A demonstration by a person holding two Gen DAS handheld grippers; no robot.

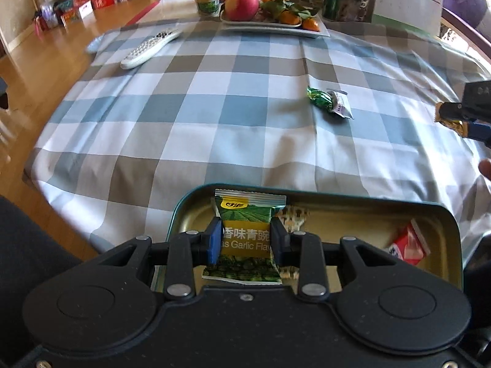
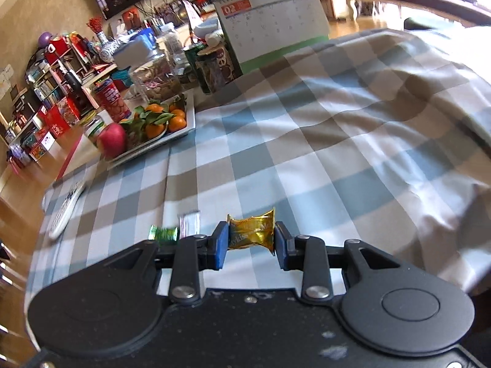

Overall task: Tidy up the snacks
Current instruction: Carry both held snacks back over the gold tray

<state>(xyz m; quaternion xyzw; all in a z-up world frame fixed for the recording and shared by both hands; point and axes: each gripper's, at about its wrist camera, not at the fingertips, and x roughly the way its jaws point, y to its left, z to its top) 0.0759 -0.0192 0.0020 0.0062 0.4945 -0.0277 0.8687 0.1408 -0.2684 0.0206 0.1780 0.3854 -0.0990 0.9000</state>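
Observation:
My left gripper (image 1: 245, 239) is shut on a green pea snack packet (image 1: 247, 214) and holds it over a teal tin box (image 1: 399, 207) at the near table edge. Inside the tin lie a red packet (image 1: 409, 243) and a patterned beige packet (image 1: 294, 216). My right gripper (image 2: 251, 240) is shut on a gold snack packet (image 2: 252, 230) above the checked tablecloth; the left wrist view shows that gripper (image 1: 472, 113) at the right edge with its gold packet (image 1: 451, 119). A small green packet (image 1: 320, 98) and a white one (image 1: 340, 104) lie together on the cloth, blurred as green packet (image 2: 164, 233) and white packet (image 2: 189, 222) in the right wrist view.
A white remote (image 1: 150, 47) lies at the far left of the tablecloth (image 1: 214, 92). A white tray (image 1: 276, 27) with an apple (image 1: 242, 6) and tangerines stands at the back, with jars, a can and a desk calendar (image 2: 273, 18) behind it. A fingertip (image 1: 485, 168) shows at the right edge.

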